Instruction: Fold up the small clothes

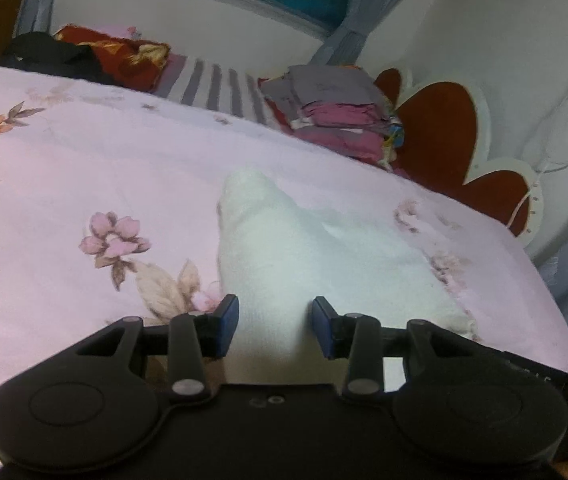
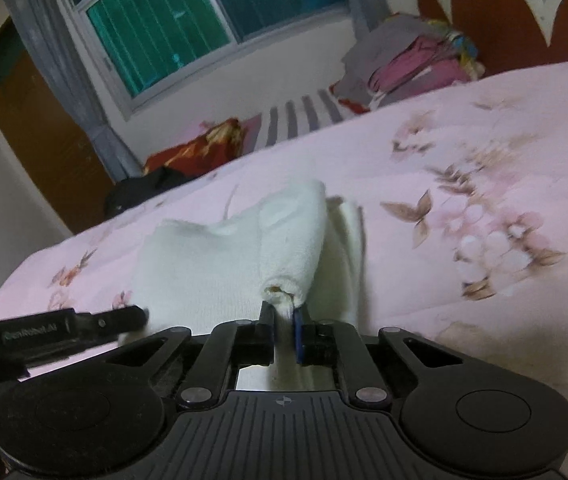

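Observation:
A small white garment (image 1: 284, 248) lies on the pink floral bedspread (image 1: 84, 168). My left gripper (image 1: 275, 326) is open, its blue pads on either side of the garment's near part, with cloth between them. In the right wrist view the same white garment (image 2: 212, 264) is partly lifted and bunched. My right gripper (image 2: 284, 332) is shut on a pinched edge of it, raising a fold. The left gripper's black finger (image 2: 84, 326) shows at the left, touching the cloth's left edge.
A stack of folded grey and magenta clothes (image 1: 335, 116) sits at the head of the bed by the red and white headboard (image 1: 443, 128). A red patterned cloth (image 1: 124, 50) and a black item (image 1: 52, 54) lie at the far side. A window (image 2: 188, 12) is behind.

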`<state>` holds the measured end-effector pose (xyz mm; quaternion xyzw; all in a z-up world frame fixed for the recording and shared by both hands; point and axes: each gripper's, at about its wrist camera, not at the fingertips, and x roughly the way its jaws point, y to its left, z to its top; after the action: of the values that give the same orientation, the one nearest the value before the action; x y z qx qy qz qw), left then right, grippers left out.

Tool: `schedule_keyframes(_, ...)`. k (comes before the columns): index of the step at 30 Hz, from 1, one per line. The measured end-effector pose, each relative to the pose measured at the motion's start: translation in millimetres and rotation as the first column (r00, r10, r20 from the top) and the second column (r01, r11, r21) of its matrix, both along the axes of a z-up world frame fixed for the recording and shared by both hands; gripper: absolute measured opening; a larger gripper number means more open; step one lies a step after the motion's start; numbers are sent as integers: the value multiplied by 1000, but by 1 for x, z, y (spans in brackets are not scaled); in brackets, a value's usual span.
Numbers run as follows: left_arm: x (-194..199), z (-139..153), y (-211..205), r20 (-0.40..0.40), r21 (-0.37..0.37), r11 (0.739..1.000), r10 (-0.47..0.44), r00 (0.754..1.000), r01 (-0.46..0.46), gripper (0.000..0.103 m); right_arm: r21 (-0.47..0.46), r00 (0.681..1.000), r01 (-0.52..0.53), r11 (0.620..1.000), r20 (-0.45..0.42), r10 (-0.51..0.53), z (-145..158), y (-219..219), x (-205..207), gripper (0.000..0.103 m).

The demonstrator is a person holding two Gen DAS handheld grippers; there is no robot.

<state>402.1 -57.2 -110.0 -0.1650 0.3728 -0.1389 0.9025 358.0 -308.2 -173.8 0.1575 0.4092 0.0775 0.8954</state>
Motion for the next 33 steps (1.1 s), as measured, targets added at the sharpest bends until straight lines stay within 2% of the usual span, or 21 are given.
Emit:
schedule_keyframes(2, -2, -1, -4, 7, 16, 1000, -12, 1000, 11, 48, -1, 1000, 1, 1000, 15, -1, 6, -4, -7, 8)
schedule_keyframes(5, 1, -14, -10, -38, 69, 997, -20, 999, 23, 51, 3, 999, 11, 1000, -32, -11, -5, -12, -9, 8)
schedule_keyframes(8, 2, -23, -8, -54, 46, 999, -5, 999, 8, 53, 7, 998, 27, 1000, -65, -27, -19, -17, -3, 8)
schedule_keyframes(12, -3, -14, -4, -59, 33, 999, -13, 998, 15, 50, 12, 997, 40, 999, -62, -39, -16, -17, -6, 9)
schedule_keyframes(16, -22, -8, 4, -57, 36, 998, -45, 997, 47, 50, 20, 996, 16, 1000, -91, -14, -5, -25, -23, 17)
schedule_keyframes(21, -57, -14, 12, -98, 25, 997, -70, 993, 73, 50, 32, 994, 10, 999, -112, -6, 8, -33, -58, 17)
schedule_keyframes(25, -83, -21, 13, -115, 21, 996, -84, 990, 87, 50, 31, 990, -23, 999, -140, 27, 11, -24, -84, 18)
schedule_keyframes(33, -92, -30, 5, -133, -1, 996, -86, 987, 87, 49, 10, 987, -2, 1000, -163, 4, 5, -15, -103, 20)
